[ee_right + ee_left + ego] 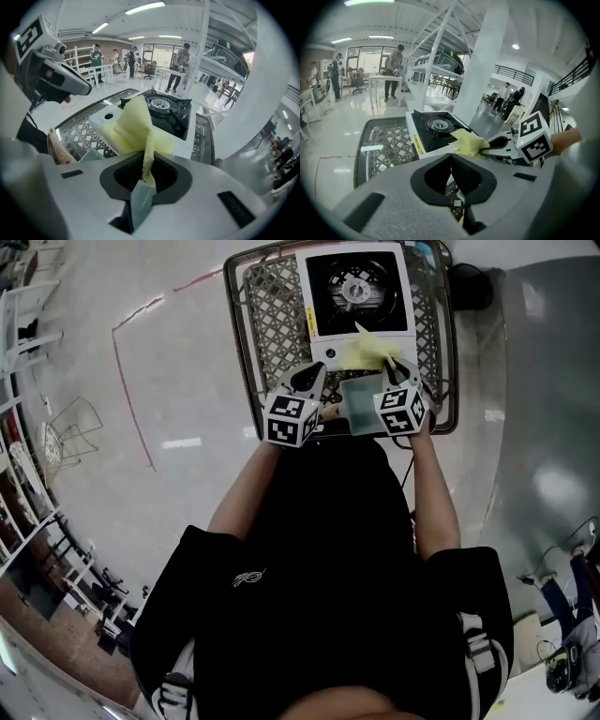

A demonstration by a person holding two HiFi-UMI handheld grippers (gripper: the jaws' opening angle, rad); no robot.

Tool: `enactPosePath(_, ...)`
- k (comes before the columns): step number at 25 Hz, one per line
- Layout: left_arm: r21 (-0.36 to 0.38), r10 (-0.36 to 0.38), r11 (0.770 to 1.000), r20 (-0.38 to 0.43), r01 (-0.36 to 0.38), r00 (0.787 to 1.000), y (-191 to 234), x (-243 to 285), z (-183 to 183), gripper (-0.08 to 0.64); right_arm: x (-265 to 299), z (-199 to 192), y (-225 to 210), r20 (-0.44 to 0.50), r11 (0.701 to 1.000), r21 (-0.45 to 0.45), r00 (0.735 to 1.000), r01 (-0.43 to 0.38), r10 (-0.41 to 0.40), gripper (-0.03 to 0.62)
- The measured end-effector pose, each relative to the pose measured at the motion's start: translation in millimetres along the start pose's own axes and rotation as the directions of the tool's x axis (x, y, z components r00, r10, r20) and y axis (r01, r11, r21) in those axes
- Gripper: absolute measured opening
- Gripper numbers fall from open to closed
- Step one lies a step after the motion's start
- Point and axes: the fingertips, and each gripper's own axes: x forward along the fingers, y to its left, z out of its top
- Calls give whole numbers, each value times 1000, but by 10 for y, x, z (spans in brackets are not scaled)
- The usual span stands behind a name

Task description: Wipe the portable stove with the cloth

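Head view: a white portable stove with a black burner top (356, 292) sits on a grey metal lattice-top table (272, 329). A pale yellow cloth (370, 354) lies bunched on the stove's near edge. The left tongs (309, 381) hover just beside it, over the lattice.

Left gripper view: the left tongs are pressed together with nothing between them.

Right gripper view: the right tongs (146, 161) are clamped on a twisted tail of the cloth, which fans out against the stove's white front rim.
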Motion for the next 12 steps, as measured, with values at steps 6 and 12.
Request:
enactPosePath(6,24,-28,999,-17,28,999,-120,46,10,18,-66,-105,-101,-7,999,43,1000,27,-27,48)
enactPosePath(12,46,-44,998,-23,45,999,-220,78,50,18,-140,-268,-272,-21,994,95,998,59,-57,48)
